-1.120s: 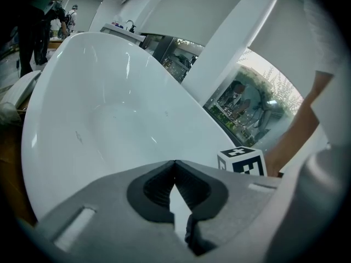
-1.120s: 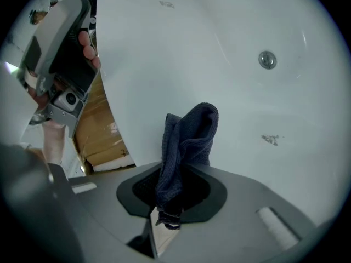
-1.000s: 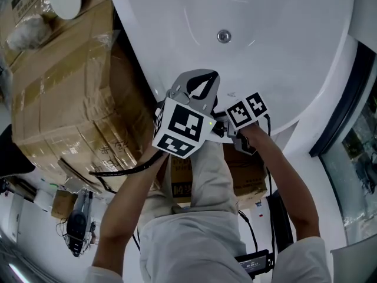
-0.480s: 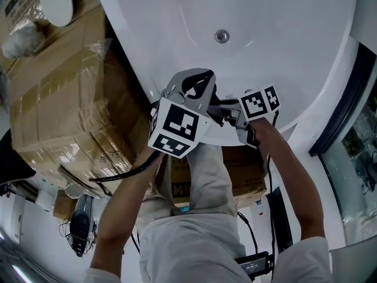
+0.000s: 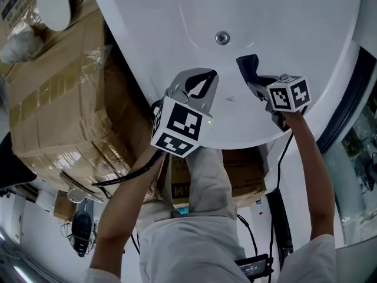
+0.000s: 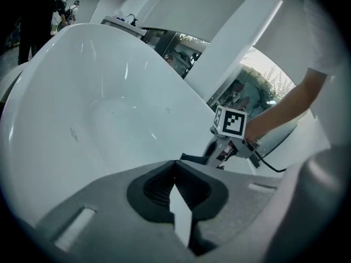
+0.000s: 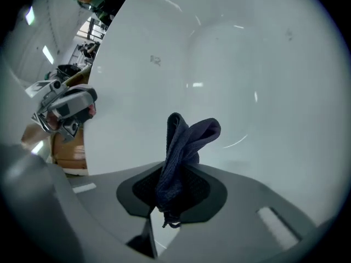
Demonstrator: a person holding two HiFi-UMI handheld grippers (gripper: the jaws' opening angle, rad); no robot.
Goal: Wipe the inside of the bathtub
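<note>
Cloth (image 7: 184, 141), dark blue and bunched, stands up out of the right gripper (image 7: 174, 199), whose jaws are clamped on its lower end. A short frayed tail hangs below the pads. It is over the inside of the white bathtub (image 5: 294, 16), just to the near right of the drain (image 5: 222, 38). Whether it touches the enamel yet I cannot tell.

The left gripper (image 6: 176, 171) holds nothing. Its jaws meet at the tips, and it hovers on the near left of the drain, over the tub's sloping wall. Cardboard boxes (image 5: 59, 99) stand far to the left of the drain, outside the tub.

The grip looks like the weak point. Only a narrow part of the cloth is pinched, so a firm sideways drag across the enamel could probably pull it free and leave it lying in the basin. The loose bunch may also fold over under pressure, and then the hard jaw tips, not the fabric, would rub the glossy surface and might mark it. With so small a wad, a sweep likely covers a thin stripe, so patches around the drain could be missed. The idle left gripper sits close enough to the wall that a lean forward might knock it against the tub.
</note>
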